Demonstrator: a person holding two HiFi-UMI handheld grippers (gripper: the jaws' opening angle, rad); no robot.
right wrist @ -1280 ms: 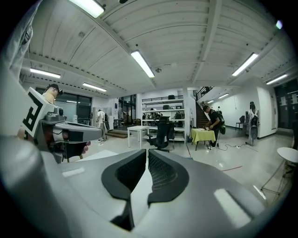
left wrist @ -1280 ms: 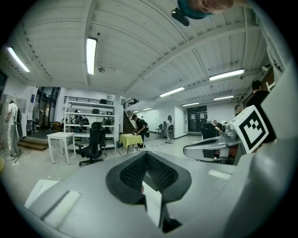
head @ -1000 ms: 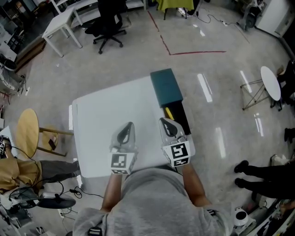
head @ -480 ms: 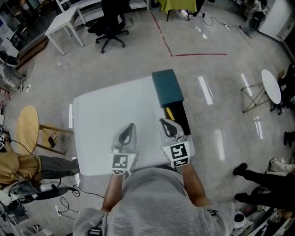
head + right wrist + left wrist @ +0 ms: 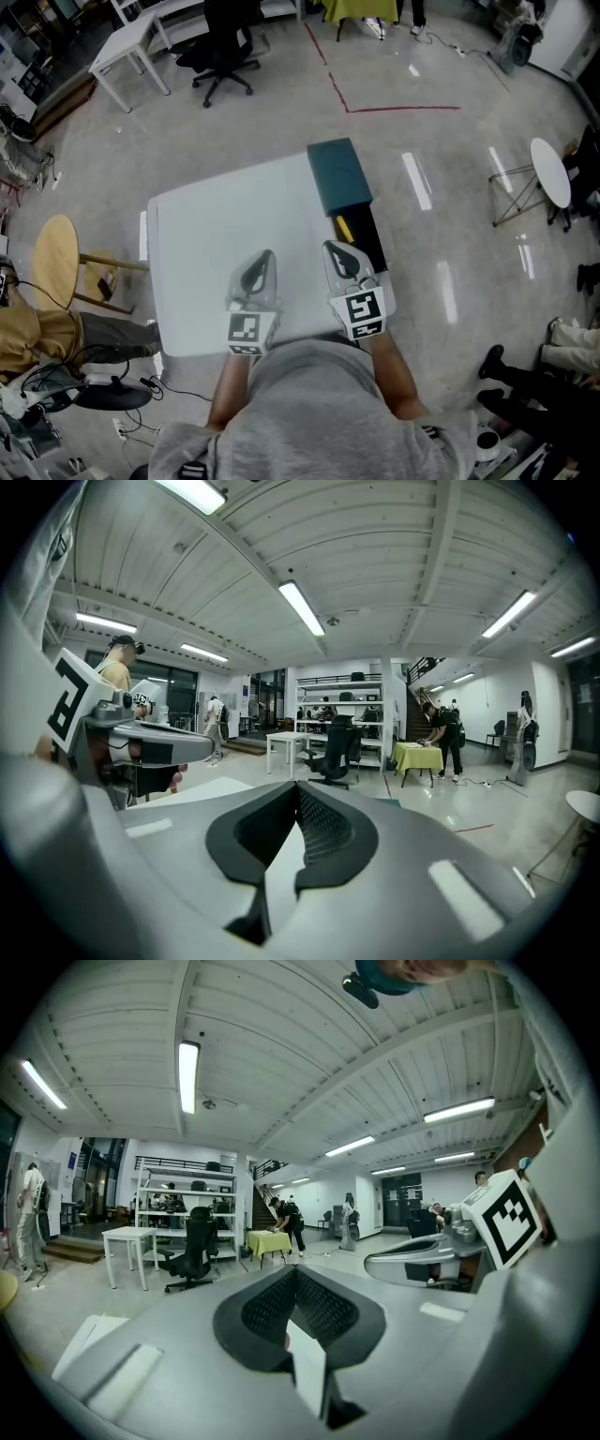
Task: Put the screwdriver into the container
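Over the near edge of the white table (image 5: 206, 234), in the head view: left gripper (image 5: 263, 257) and right gripper (image 5: 332, 248) side by side with a gap between them, both pointing away from the person's grey-clad torso (image 5: 309, 403). At the table's far right corner, a teal container (image 5: 339, 174), with a black section (image 5: 370, 239) running from its near end toward the person. Along the left edge of that black section, the yellow-handled screwdriver (image 5: 344, 229), just ahead of the right gripper's tips and touched by neither tool. Cannot tell whether lying inside the black section or on the table beside it. Beyond the table, a black office chair (image 5: 223, 56) on the grey floor; off to the left, a round wooden stool (image 5: 56, 267).

Along the left gripper (image 5: 294, 1272) in the left gripper view: jaws clenched together, dark ribbed pads meeting at the tip, nothing held between them. To the right, the right gripper (image 5: 375, 1262) with its marker cube (image 5: 511, 1218). Behind, the office chair (image 5: 192, 1246) and a small table under a yellow-green cloth (image 5: 267, 1239).

Along the right gripper (image 5: 298, 789) in the right gripper view: jaws likewise pressed together on nothing. To the left, the left gripper (image 5: 202, 750), level with this one.
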